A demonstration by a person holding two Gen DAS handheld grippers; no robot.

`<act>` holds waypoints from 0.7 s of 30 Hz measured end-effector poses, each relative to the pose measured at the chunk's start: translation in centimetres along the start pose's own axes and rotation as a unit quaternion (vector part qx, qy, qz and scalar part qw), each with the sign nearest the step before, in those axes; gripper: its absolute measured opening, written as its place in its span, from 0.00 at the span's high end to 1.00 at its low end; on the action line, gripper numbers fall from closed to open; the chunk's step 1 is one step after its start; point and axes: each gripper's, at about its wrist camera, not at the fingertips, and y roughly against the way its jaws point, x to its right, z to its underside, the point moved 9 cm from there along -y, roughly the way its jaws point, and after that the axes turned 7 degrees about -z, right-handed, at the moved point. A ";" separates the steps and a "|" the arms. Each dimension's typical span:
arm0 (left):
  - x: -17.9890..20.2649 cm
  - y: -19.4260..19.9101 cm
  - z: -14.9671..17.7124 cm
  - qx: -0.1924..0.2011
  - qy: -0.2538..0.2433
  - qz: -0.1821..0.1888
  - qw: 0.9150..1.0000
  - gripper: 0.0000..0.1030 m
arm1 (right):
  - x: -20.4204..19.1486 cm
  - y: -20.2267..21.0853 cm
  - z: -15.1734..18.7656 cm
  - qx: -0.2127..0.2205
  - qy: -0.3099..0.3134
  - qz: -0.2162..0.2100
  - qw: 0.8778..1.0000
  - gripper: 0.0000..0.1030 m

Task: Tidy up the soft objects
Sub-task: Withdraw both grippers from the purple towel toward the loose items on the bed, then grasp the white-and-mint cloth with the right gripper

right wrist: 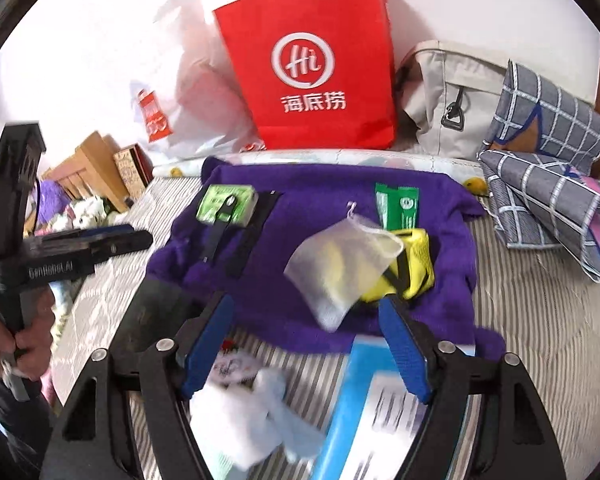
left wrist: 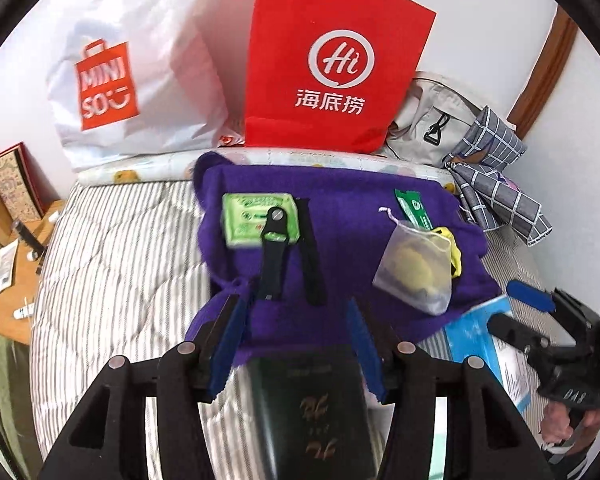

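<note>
A purple cloth (left wrist: 340, 216) (right wrist: 324, 200) lies spread on a striped bed. On it lie a green packet (left wrist: 256, 216) (right wrist: 226, 202) under a black strap (left wrist: 274, 252), a green sachet (left wrist: 412, 210) (right wrist: 398, 208), a translucent drawstring pouch (left wrist: 414, 268) (right wrist: 340, 268) and a yellow item (right wrist: 414, 268). My left gripper (left wrist: 296, 308) is open over the cloth's near edge, above a dark booklet (left wrist: 320, 408). My right gripper (right wrist: 308, 304) is open, just short of the pouch. A white plush toy (right wrist: 244, 412) and a blue packet (right wrist: 364, 408) lie under it.
A white MINISO bag (left wrist: 112, 76), a red paper bag (left wrist: 332, 60) (right wrist: 312, 64), a beige bag (right wrist: 448, 96) and grey checked pillows (right wrist: 552, 168) line the wall. A wooden bedside stand (left wrist: 16, 240) is at the left. The striped bedding (left wrist: 120, 260) stretches left of the cloth.
</note>
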 end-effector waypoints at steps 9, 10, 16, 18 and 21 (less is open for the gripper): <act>-1.6 2.1 3.5 0.002 0.020 0.004 1.000 0.51 | -4.4 0.4 6.1 -0.033 0.044 0.015 0.998 0.45; -1.7 2.3 4.0 0.003 0.022 0.005 1.000 0.51 | -4.9 0.2 6.7 -0.036 0.045 0.008 0.998 0.45; -1.8 3.5 5.9 0.003 0.025 0.004 1.000 0.51 | -6.1 -1.9 8.7 -0.061 0.061 0.019 0.996 0.67; -1.8 3.9 6.5 0.003 0.025 0.004 1.000 0.51 | -6.0 -2.4 9.1 -0.069 0.071 0.035 0.995 0.93; -2.0 4.4 7.3 0.003 0.028 0.003 1.000 0.51 | -6.0 -1.8 8.5 -0.046 0.067 0.026 0.996 0.93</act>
